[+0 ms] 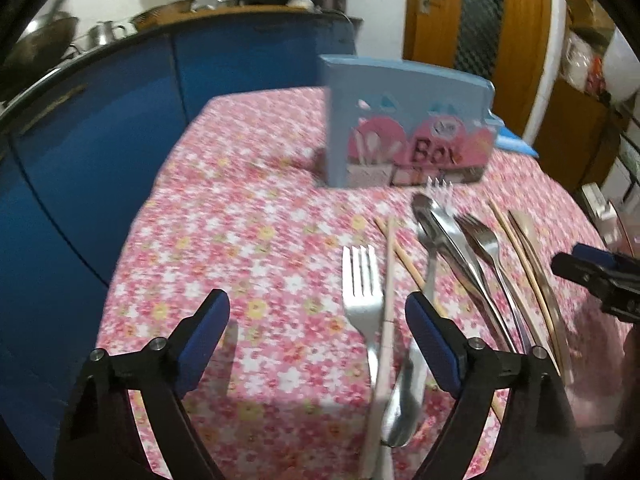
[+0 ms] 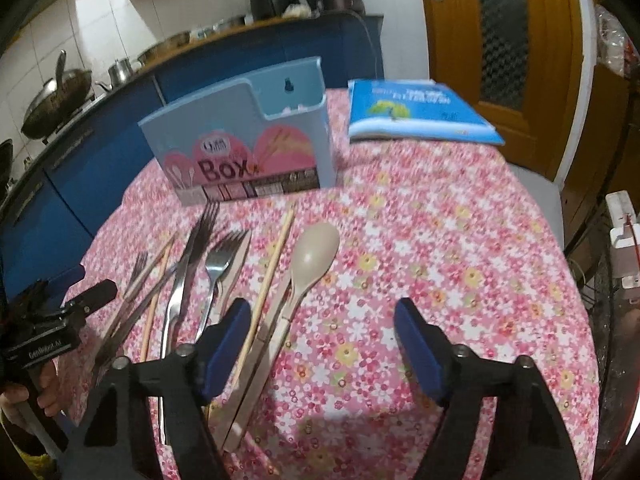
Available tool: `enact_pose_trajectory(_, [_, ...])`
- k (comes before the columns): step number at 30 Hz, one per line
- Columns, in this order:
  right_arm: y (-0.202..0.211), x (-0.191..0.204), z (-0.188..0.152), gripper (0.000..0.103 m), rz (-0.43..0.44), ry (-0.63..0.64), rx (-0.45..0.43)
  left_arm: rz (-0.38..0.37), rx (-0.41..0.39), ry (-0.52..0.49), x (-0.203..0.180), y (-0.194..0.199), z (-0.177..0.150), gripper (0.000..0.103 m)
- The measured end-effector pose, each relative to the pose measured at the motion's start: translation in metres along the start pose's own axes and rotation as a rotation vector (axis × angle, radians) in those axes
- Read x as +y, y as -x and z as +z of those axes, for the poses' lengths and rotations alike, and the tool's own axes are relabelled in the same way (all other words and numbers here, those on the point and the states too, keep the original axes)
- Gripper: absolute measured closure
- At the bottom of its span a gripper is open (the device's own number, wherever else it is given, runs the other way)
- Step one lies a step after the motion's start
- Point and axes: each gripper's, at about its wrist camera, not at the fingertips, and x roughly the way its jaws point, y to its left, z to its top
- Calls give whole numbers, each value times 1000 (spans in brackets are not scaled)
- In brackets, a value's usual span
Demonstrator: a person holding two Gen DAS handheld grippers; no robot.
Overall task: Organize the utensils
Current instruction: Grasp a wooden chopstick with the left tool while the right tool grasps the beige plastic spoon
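The worktop (image 2: 440, 240) is covered with a flowery cloth. The blue box (image 2: 240, 148) is stood near its far edge, ready to be filled. Forks, chopsticks and a beige spoon (image 2: 310, 258) are laid in front of it. Nothing is held: the left gripper (image 1: 318, 334) and right gripper (image 2: 320, 340) are both spread wide.

Blue cabinets (image 2: 100, 148), white tiled wall (image 2: 100, 12), wooden door (image 2: 504, 32), floral tablecloth (image 2: 420, 240)
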Motion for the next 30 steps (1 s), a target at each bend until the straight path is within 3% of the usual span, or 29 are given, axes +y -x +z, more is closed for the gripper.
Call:
enact_pose_trajectory(7, [-9, 5, 4, 65, 13, 32, 66, -41, 54, -66, -16, -9, 1, 38])
enact_pose_trajectory(14, [-14, 5, 12, 78, 48, 22, 110, -76, 66, -108, -24, -9, 7, 55])
enact_pose_trajectory(16, [-16, 5, 15, 87, 67, 22, 123, -91, 76, -112, -25, -11, 10, 61])
enact_pose_trajectory(18, [-17, 7, 16, 93, 79, 28, 131, -115, 98, -105, -24, -16, 10, 73])
enact_pose_trajectory(19, [-17, 9, 16, 93, 77, 33, 131, -126, 104, -98, -23, -18, 10, 74])
enact_pose_trajectory(21, [-18, 10, 17, 94, 76, 44, 128, -117, 95, -96, -22, -18, 10, 86])
enact_pose_trajectory(24, [-16, 9, 17, 94, 87, 41, 130, -145, 100, -60, -14, -16, 10, 96])
enact_pose_trajectory(30, [-8, 8, 10, 95, 75, 65, 138, -140, 94, -15, 3, -5, 1, 98])
